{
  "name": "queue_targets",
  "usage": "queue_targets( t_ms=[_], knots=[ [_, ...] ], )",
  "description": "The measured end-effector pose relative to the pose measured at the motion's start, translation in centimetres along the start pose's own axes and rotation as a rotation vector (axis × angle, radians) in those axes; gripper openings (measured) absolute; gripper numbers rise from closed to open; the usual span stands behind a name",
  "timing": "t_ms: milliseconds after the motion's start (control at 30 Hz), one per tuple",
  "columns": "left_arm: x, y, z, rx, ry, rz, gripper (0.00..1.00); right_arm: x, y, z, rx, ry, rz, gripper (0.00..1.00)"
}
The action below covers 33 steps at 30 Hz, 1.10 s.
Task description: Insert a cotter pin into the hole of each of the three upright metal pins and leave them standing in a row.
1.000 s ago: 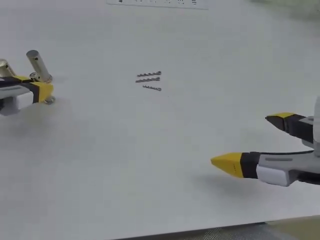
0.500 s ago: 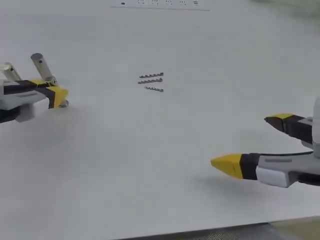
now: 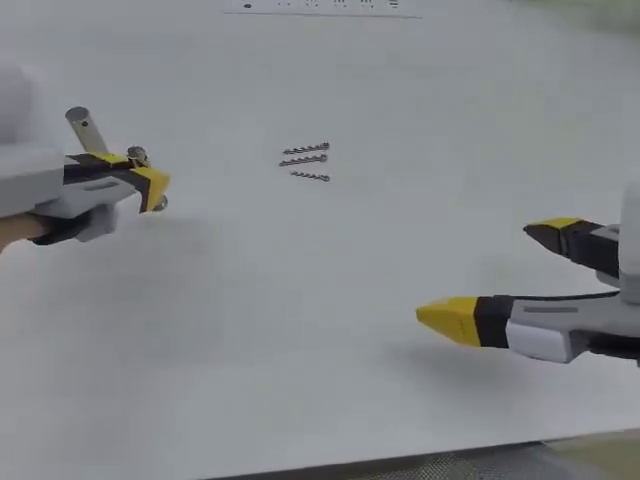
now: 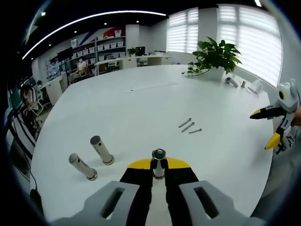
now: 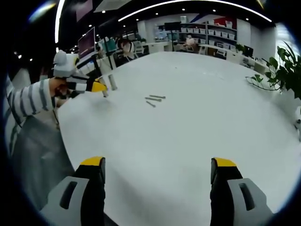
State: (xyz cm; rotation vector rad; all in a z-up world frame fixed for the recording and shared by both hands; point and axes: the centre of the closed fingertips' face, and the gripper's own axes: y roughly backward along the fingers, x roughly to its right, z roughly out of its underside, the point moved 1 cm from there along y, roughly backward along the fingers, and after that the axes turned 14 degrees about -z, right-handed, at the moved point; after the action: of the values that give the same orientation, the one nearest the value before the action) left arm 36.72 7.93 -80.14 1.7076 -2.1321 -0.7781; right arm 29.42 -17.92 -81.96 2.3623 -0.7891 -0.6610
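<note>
My left gripper (image 3: 150,187) is shut on one upright metal pin (image 3: 137,156) at the table's left. A second metal pin (image 3: 84,130) stands just behind it. In the left gripper view the held pin (image 4: 158,156) sits between the shut yellow tips of the left gripper (image 4: 159,165), and two other pins (image 4: 101,149) (image 4: 82,165) stand to its left. Three cotter pins (image 3: 305,161) (image 4: 189,125) (image 5: 153,99) lie side by side mid-table, apart from both grippers. My right gripper (image 3: 490,275) (image 5: 157,165) hovers open and empty near the front right.
The white table (image 3: 300,330) has wide bare room between the grippers; its front edge (image 3: 400,462) runs along the bottom. A power strip (image 3: 320,8) lies at the far edge. A potted plant (image 4: 214,56) stands on the far side. A striped sleeve (image 5: 26,101) holds the left gripper (image 5: 89,86).
My left gripper has moved right, toward the cotter pins, carrying one metal pin away from the other two. The right gripper has barely moved.
</note>
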Motion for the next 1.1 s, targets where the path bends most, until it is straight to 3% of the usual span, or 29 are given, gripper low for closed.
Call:
queue_targets(
  t_ms=[200, 433, 933, 1100],
  knots=[
    [1.0, -0.2, 0.3, -0.007, 0.041, 0.006, 0.07, 0.3, -0.1, -0.7, 0.023, -0.003, 0.017, 0.94],
    [1.4, -0.6, 0.9, -0.026, 0.071, -0.017, 0.07, 0.3, -0.2, -0.6, 0.026, -0.012, 0.018, 0.94],
    [2.0, -1.1, 2.3, -0.052, 0.083, -0.044, 0.07, 0.6, -0.2, -0.4, 0.059, -0.058, 0.040, 0.98],
    [2.3, -1.3, 2.1, -0.029, 0.071, -0.043, 0.07, 0.5, -0.4, -0.1, 0.060, -0.070, 0.039, 0.99]
  ],
)
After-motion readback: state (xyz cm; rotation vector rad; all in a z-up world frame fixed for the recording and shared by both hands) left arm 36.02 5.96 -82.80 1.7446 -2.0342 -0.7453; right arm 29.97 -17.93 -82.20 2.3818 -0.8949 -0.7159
